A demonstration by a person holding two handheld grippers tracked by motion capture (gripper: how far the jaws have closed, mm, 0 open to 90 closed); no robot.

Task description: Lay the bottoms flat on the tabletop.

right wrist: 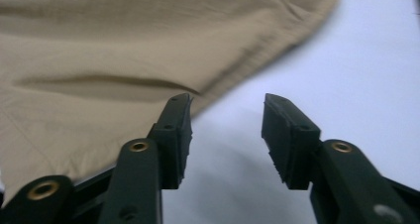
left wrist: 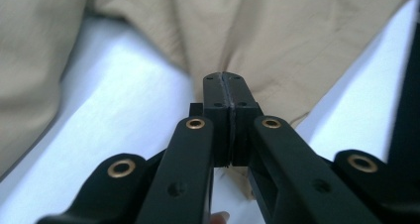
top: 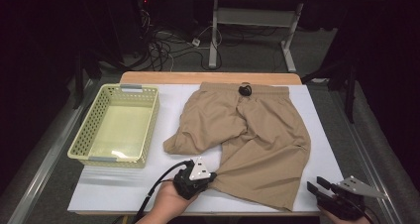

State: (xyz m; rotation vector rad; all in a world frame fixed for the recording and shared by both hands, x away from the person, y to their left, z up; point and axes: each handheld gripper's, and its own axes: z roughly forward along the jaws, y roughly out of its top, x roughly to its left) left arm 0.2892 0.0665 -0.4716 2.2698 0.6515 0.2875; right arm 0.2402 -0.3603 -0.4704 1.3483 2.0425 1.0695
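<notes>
One bench [top: 124, 194], covered white, is seen, and everything below is placed relative to the shorts. One pair of tan shorts [top: 257, 135] is spread flat across the bench's middle, waistband at the far edge and legs toward the person, presumably so that it can be folded; the left leg is bunched up toward the crotch, which suggests smoothing is wanted first. One pale yellow basket [top: 81, 144], empty, is set to the left of the shorts, just beside them but apart, probably as the place for the folded garment.

Two hand-held grippers are counted. The left hand-held gripper [top: 198, 177] is held at the near left hem of the shorts, its jaws pressed together on a fold of the cloth, as the left gripper view shows [left wrist: 227, 92], likely to pull that leg straight. The right hand-held gripper [top: 317, 187] is kept just off the near right corner of the shorts, jaws spread with nothing between them [right wrist: 225, 130], the hem lying just beside one jaw; a grasp there seems intended.
</notes>
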